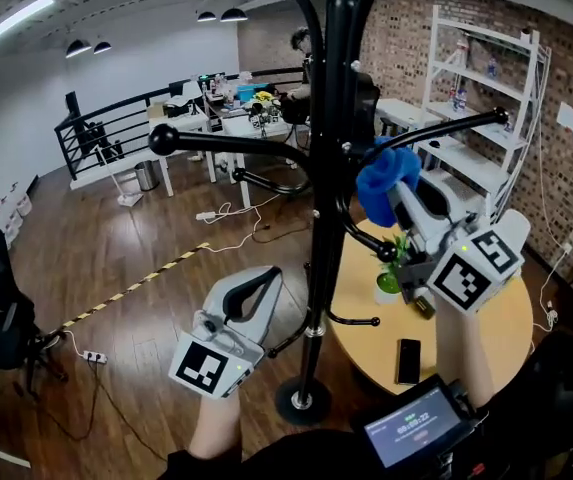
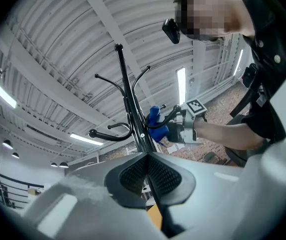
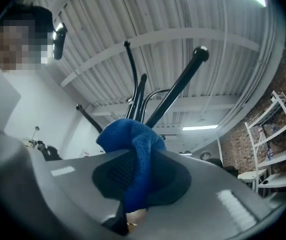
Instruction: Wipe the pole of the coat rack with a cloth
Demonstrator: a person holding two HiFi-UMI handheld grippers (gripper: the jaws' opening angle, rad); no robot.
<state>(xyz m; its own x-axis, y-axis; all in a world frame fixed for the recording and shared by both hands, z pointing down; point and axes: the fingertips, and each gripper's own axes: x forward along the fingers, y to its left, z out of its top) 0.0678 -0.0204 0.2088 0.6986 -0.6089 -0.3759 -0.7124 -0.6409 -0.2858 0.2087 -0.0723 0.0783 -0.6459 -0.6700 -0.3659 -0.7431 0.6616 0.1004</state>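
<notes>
Upper pole (image 1: 328, 198) is getting crowded: a long arm (image 1: 236, 144) is sticking out left, another (image 1: 456, 126) is running right, just above the right hand-held gripper (image 1: 394, 193), and a curved hook (image 1: 266, 186) is blocking lower down. Left of the lower pole, open floor (image 1: 116, 258) is giving the left hand-held gripper (image 1: 266, 278) free room. The right side is pinching in: the round bench (image 1: 511, 333) with its potted plant (image 1: 390, 273) is sitting just beside the pole, and a short hook (image 1: 354, 320) is jutting toward it.
</notes>
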